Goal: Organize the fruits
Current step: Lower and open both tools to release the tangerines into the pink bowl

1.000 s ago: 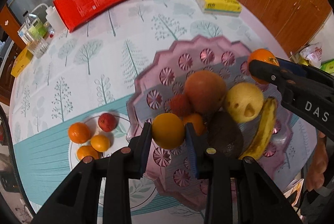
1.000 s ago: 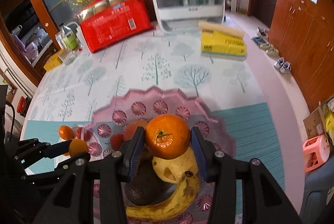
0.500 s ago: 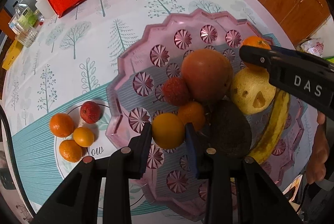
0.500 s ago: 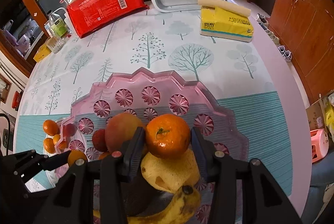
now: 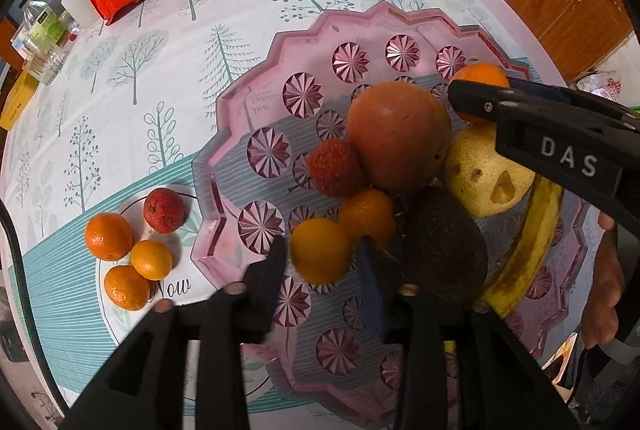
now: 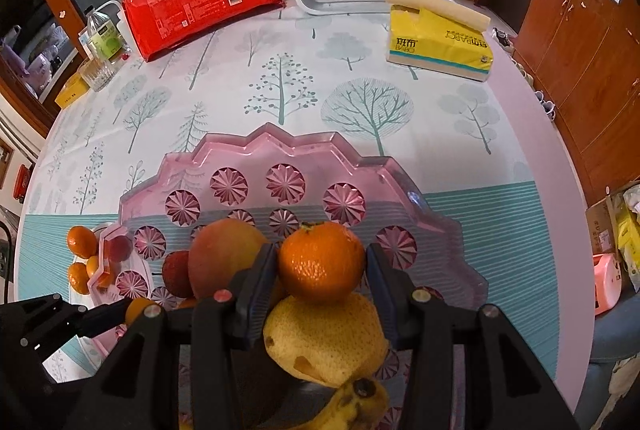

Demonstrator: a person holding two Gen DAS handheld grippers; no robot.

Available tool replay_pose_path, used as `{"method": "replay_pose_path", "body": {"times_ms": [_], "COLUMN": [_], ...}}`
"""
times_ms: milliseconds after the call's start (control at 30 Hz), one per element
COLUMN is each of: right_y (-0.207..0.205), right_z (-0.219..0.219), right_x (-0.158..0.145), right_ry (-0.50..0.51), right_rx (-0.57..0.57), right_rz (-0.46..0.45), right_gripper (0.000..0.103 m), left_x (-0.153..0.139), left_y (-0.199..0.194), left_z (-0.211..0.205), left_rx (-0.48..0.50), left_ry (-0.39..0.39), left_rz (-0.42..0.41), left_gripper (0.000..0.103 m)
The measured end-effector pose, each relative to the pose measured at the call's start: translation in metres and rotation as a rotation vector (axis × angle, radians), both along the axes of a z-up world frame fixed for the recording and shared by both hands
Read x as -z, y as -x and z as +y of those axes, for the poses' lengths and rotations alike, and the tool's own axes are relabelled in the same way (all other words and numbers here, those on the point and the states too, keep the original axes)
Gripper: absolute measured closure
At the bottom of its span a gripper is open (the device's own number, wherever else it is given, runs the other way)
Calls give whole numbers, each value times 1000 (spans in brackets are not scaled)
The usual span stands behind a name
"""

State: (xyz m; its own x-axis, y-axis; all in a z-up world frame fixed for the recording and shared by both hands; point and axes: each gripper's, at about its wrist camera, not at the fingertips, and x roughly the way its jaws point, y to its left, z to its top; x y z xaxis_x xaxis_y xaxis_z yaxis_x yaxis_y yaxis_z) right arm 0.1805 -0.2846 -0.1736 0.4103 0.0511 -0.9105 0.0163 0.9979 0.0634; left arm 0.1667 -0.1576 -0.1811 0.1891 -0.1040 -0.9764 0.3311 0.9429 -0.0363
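Now the left claw (image 5: pixel 322 254) is opening over the pink tray (image 5: pixel 240 101); a small orange (image 5: pixel 320 250) sits between its parted fingers, gaps showing on both sides, resting in the tray beside another small orange (image 5: pixel 366 216). Meanwhile the right claw (image 6: pixel 322 266) grips a tangerine (image 6: pixel 322 260) just above the yellow pear (image 6: pixel 326 338). Four more fruits wait on the table (image 5: pixel 140 69), left of the tray.
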Motion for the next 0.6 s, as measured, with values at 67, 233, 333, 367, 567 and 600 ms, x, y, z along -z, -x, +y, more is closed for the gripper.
{"method": "replay_pose_path", "body": {"times_ms": [67, 233, 333, 367, 567, 600], "right_y": [0, 2, 5, 6, 12, 13], "right_z": [0, 1, 2, 2, 8, 8], "right_x": [2, 2, -4, -5, -13, -13], "right_ry": [-5, -11, -18, -17, -15, -16], "right_rx": [-2, -4, -6, -7, -22, -22], "right_rz": [10, 4, -11, -15, -37, -38], "right_gripper": [56, 56, 56, 56, 56, 56], "left_x": [-3, -6, -7, -8, -15, -16], "left_y": [1, 3, 4, 4, 8, 8], "left_z": [-1, -2, -1, -1, 3, 4], "left_rx": [1, 5, -1, -2, -7, -7], "left_ry": [12, -4, 0, 1, 10, 11], "left_rz": [-11, -28, -23, -24, -44, -46], "left_gripper": [43, 38, 37, 37, 37, 37]}}
